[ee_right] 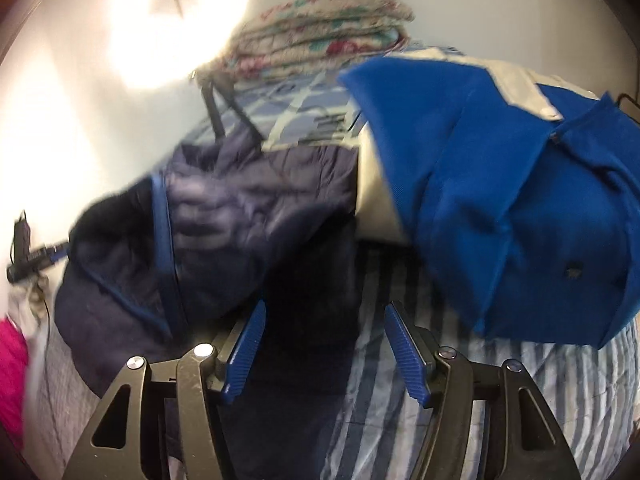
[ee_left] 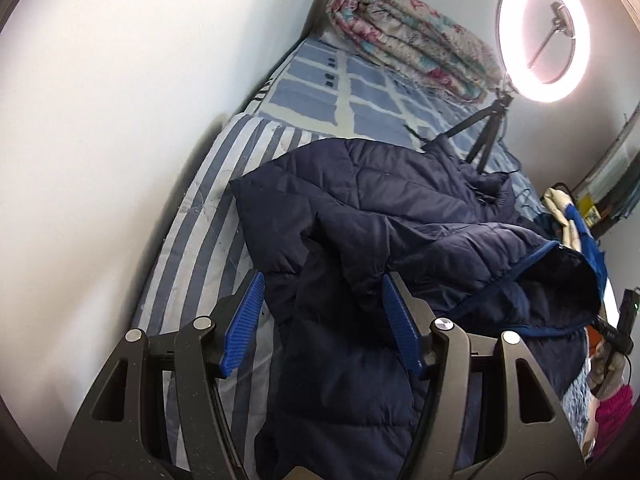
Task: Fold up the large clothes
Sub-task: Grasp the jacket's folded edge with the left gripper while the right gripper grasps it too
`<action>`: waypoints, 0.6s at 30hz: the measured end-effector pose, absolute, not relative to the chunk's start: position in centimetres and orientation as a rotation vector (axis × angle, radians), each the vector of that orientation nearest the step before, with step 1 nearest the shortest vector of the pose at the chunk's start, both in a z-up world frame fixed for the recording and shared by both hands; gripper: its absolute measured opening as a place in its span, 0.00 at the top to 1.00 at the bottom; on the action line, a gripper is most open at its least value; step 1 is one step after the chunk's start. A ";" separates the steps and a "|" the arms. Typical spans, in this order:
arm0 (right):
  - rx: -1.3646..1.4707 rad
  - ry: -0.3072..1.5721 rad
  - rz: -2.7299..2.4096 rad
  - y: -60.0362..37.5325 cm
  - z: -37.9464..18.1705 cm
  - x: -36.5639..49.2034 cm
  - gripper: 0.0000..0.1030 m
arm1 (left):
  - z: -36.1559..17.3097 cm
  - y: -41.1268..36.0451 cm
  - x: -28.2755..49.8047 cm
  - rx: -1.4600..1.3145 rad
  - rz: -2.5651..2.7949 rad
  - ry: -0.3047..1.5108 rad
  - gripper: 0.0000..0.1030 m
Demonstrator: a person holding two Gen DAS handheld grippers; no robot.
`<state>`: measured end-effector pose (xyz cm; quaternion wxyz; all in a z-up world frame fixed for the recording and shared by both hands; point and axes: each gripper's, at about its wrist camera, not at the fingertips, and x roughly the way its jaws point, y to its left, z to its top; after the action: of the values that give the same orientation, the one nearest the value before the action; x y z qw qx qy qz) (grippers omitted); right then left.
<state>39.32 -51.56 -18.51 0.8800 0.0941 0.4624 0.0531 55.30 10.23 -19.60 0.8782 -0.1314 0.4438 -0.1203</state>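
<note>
A navy quilted puffer jacket (ee_left: 380, 216) lies crumpled on a blue-and-white striped bed sheet (ee_left: 200, 224). Its hood with blue trim (ee_left: 560, 280) is at the right. My left gripper (ee_left: 322, 286) is open, its blue pads on either side of a jacket fold below it. In the blurred right wrist view the jacket (ee_right: 224, 224) is at the left and a bright blue and cream garment (ee_right: 500, 184) is at the right. My right gripper (ee_right: 324, 316) is open and empty over the jacket's edge and the sheet (ee_right: 500, 400).
A white wall (ee_left: 100, 140) runs along the bed's left side. A folded floral quilt (ee_left: 408, 40) lies at the far end. A lit ring light (ee_left: 544, 36) on a black tripod (ee_left: 488, 128) stands on the bed. A pink item (ee_left: 614, 412) is at the right.
</note>
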 end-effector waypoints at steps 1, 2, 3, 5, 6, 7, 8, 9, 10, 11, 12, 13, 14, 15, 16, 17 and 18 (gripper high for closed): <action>0.187 0.965 0.107 -51.2 -18.6 39.5 0.37 | -19.4 10.0 55.8 -0.282 -0.236 0.917 0.39; 0.171 0.960 0.107 -50.6 -18.6 39.9 0.37 | -19.3 9.8 56.3 -0.286 -0.231 0.913 0.39; 0.151 0.960 0.109 -50.2 -18.5 40.2 0.37 | -19.0 9.3 57.1 -0.283 -0.221 0.909 0.39; 0.103 0.954 0.104 -49.3 -18.2 41.1 0.37 | -18.8 8.3 58.9 -0.250 -0.196 0.902 0.39; 0.097 0.953 0.100 -49.2 -18.0 41.6 0.38 | -18.9 7.7 60.1 -0.231 -0.158 0.911 0.39; 0.105 0.953 0.093 -49.1 -17.9 42.1 0.37 | -18.8 7.5 61.0 -0.231 -0.126 0.914 0.39; 0.126 0.959 0.088 -49.1 -17.9 42.5 0.38 | -18.7 7.5 61.4 -0.242 -0.116 0.911 0.39; 0.141 0.964 0.079 -49.0 -18.0 43.2 0.37 | -18.3 7.6 61.6 -0.267 -0.118 0.895 0.39; 0.152 0.971 0.066 -49.1 -18.0 43.6 0.37 | -17.9 7.8 61.5 -0.281 -0.123 0.881 0.39; 0.155 0.974 0.056 -49.2 -18.0 43.9 0.38 | -17.3 8.1 61.2 -0.292 -0.130 0.865 0.39; 0.157 0.971 0.052 -49.4 -17.8 44.0 0.37 | -16.8 8.4 60.7 -0.297 -0.142 0.851 0.39; 0.160 0.965 0.056 -49.6 -17.6 43.9 0.38 | -16.3 8.6 60.0 -0.288 -0.164 0.846 0.39; 0.169 0.962 0.063 -49.7 -17.5 43.5 0.38 | -15.8 8.7 59.2 -0.275 -0.184 0.838 0.39; 0.182 0.961 0.070 -49.9 -17.5 43.6 0.38 | -15.6 8.7 58.5 -0.260 -0.201 0.835 0.39; 0.196 0.962 0.075 -50.1 -17.6 43.3 0.38 | -15.5 8.9 57.4 -0.236 -0.236 0.838 0.39; 0.202 0.964 0.077 -50.3 -17.7 43.0 0.37 | -15.6 8.9 56.5 -0.215 -0.258 0.842 0.39; 0.204 0.967 0.080 -50.4 -17.9 42.7 0.37 | -15.8 8.8 56.0 -0.193 -0.264 0.854 0.39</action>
<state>42.75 -50.37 -17.86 0.8795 0.0979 0.4641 0.0383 56.03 8.78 -15.84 0.8973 -0.0933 0.4123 -0.1274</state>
